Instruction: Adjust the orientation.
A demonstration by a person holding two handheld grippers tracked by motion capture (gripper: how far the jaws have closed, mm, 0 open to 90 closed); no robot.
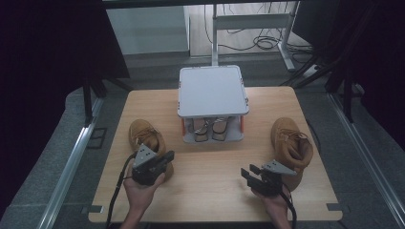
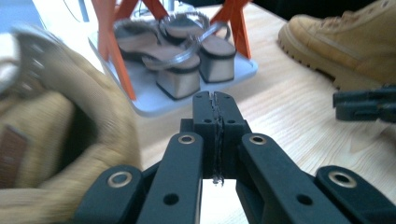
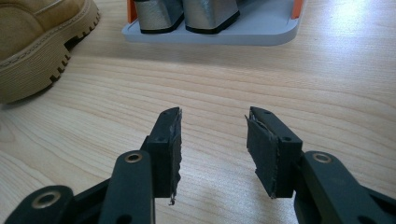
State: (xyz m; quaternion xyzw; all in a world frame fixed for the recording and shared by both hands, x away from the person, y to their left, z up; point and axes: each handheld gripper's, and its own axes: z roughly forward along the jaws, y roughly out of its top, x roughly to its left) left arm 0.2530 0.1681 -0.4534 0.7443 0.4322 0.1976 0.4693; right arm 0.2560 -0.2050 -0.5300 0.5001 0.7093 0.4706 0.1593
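Note:
Two tan lace-up boots stand on the wooden table, one at the left (image 1: 144, 136) and one at the right (image 1: 291, 145). Between them is a grey two-tier shoe rack (image 1: 212, 90) with orange posts, and a pair of block-heel sandals (image 1: 210, 129) sits on its lower shelf. My left gripper (image 1: 168, 156) is just to the right of the left boot, its jaws pressed together with nothing between them (image 2: 215, 100); that boot (image 2: 56, 135) is blurred close beside it. My right gripper (image 1: 249, 172) is left of the right boot, open and empty (image 3: 212, 135) above bare table.
In the right gripper view the left boot's sole (image 3: 32, 46) and the rack's lower shelf (image 3: 261, 35) lie ahead. The right gripper's jaws (image 2: 369, 103) appear at the edge of the left gripper view. Beyond the table are a metal stand (image 1: 248, 21) and floor cables.

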